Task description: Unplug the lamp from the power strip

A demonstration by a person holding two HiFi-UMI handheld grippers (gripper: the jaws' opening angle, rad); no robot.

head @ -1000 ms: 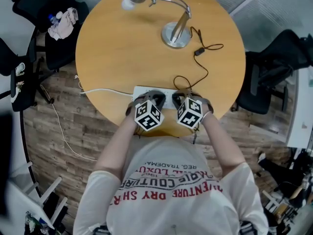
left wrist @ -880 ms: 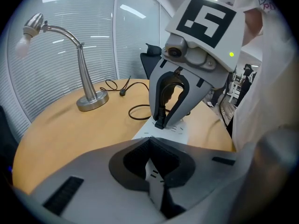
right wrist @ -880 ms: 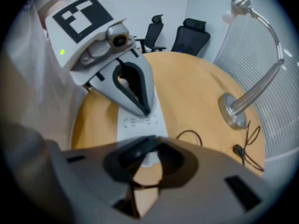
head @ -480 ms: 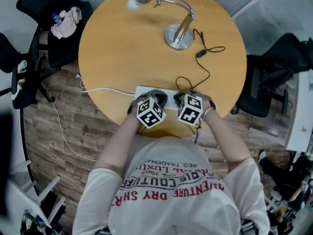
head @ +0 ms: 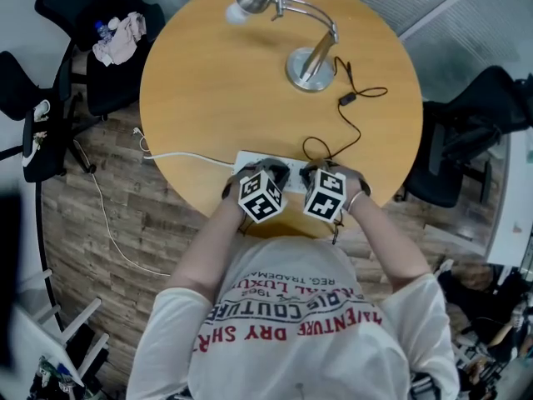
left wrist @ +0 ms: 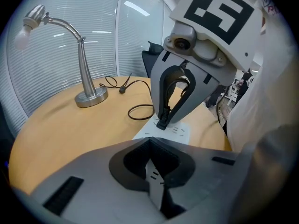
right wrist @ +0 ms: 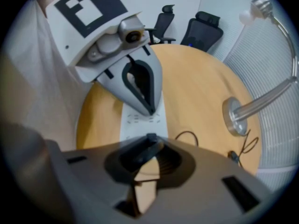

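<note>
Caught the left gripper (left wrist: 149, 141) low in front, jaw tips together right over the white strip (left wrist: 180, 130). Across from it, saw the right gripper (left wrist: 164, 120) closing its jaws with the black plug (left wrist: 161, 124) between them, plug standing on the strip. Further back on the table (left wrist: 70, 129), spotted the lamp (left wrist: 84, 59) upright, cord (left wrist: 138, 112) looping from its base toward the plug.

Open to passage across left and centre of table (head: 208, 90). Blocked at upper right by lamp (head: 310, 63). Hindered down right side by loose black cord (head: 344, 99), ending at plug (left wrist: 162, 123) in power strip (head: 246, 160), lower centre. Crossed at lower left by white cable (head: 183, 154). Flanked by chairs (head: 470, 132) left and right.
</note>
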